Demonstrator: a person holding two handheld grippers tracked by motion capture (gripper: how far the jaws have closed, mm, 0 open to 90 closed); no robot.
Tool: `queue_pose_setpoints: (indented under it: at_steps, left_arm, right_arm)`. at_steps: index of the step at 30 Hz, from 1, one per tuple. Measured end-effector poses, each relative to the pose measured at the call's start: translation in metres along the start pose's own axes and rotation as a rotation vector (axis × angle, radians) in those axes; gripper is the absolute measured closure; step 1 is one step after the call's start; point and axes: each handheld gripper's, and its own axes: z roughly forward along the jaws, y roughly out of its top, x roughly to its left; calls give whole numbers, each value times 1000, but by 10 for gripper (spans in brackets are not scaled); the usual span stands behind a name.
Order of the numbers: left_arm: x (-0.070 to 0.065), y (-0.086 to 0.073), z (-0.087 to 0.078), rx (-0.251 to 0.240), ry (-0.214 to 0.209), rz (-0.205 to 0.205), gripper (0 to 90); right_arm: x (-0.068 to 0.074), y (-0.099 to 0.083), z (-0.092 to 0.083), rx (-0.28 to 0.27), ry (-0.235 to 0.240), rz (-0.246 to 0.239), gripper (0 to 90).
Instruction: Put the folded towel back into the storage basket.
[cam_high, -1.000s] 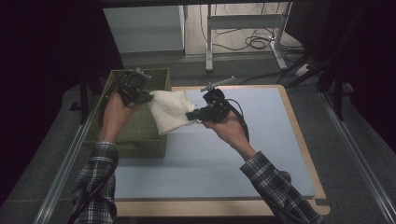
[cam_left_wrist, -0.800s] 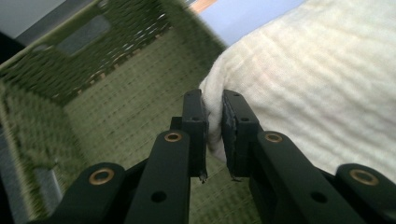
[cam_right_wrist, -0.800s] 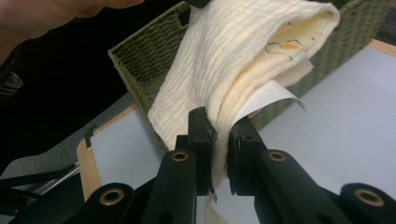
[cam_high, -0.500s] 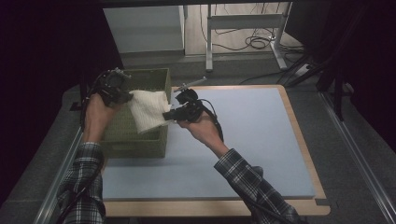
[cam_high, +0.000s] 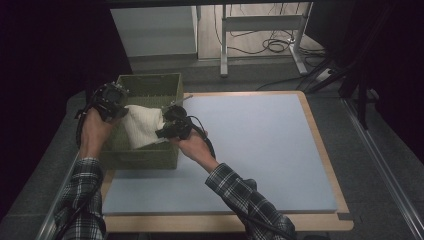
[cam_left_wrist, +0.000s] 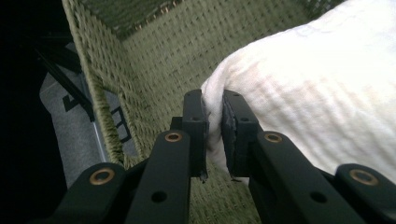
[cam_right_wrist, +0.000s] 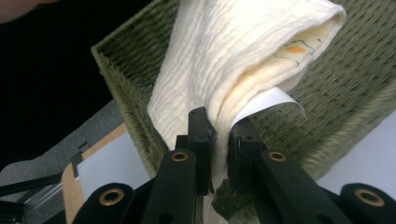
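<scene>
Hanging between the two grippers, a cream cloth with a ribbed weave is stretched over the open top of a green woven basket. In the right gripper view the cloth is folded over on itself, with a pale print in orange showing inside the fold and a white tag sticking out beside the jaws. The left gripper holds the cloth's left edge over the basket's left wall; in the left gripper view its jaws are clamped on a bunched bit of the cloth, with the basket's inner wall just behind. The right gripper pinches the cloth's right edge over the basket's right side, and its own view shows the jaws closed on the fabric. The basket sits at the far left of a blue mat on the counter. Plaid sleeves come in from the near edge.
</scene>
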Motion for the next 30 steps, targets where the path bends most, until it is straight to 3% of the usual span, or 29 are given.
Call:
queue_pose_setpoints:
  at_steps: [6,12,15,19,30]
  left_arm:
    - [-2,-2,21,35,5,18,808]
    - [-10,3,44,48,-2,34,807]
    - [-16,5,56,49,-8,37,781]
    - [-22,6,63,27,-17,23,633]
    - [-27,7,57,-11,-70,-16,454]
  right_arm:
    - [-3,-8,22,31,-10,26,808]
    - [-2,-11,32,61,-19,40,798]
    - [-2,-11,36,74,-10,38,736]
    - [3,-8,30,64,-56,-45,607]
    - [1,-1,1,-2,-72,-92,509]
